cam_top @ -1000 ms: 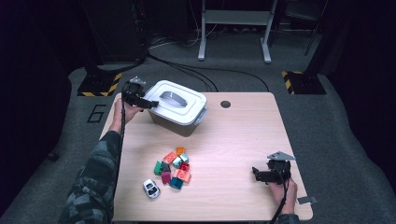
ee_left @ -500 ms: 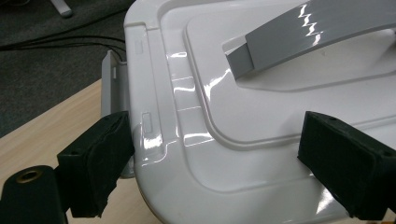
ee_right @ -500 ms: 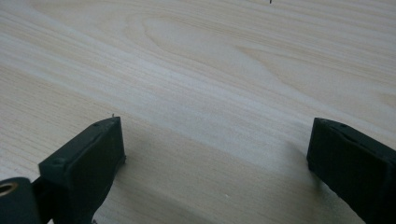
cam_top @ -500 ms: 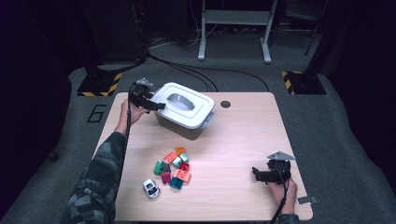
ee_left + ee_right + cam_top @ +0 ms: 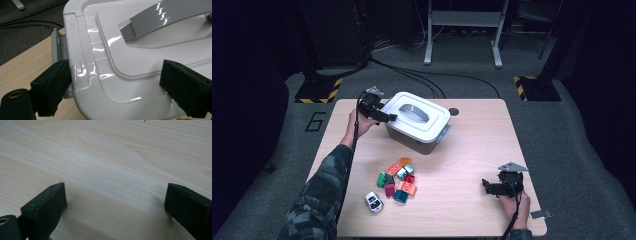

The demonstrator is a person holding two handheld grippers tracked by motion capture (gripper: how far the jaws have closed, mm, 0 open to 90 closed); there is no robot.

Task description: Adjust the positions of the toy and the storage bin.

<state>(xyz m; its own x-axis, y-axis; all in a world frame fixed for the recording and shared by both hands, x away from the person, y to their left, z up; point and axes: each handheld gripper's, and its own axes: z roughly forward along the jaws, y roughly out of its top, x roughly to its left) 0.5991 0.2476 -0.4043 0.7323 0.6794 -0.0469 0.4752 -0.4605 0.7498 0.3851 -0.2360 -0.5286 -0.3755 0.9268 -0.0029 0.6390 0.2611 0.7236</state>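
Note:
A grey box with a white lid (image 5: 431,122) and a grey handle (image 5: 412,111) stands at the back left of the wooden table (image 5: 477,145). My left gripper (image 5: 389,118) reaches over its left edge. In the left gripper view the left gripper (image 5: 113,87) stands open across a corner of the lid (image 5: 140,57). One pad (image 5: 53,85) lies against the rim beside a grey latch (image 5: 58,47); the other hangs over the lid's top. My right gripper (image 5: 486,186) rests open at the front right, with bare wood between its jaws (image 5: 115,205).
Several coloured blocks (image 5: 398,177) lie in a pile at the front middle of the table, with a small white toy car (image 5: 373,201) just in front of them. A dark round spot (image 5: 454,111) sits behind the box. Cables and stand legs cross the floor beyond.
My left gripper has moved right and toward the near side along the box's edge. The box has shifted that way and turned a little. The right gripper has kept still.

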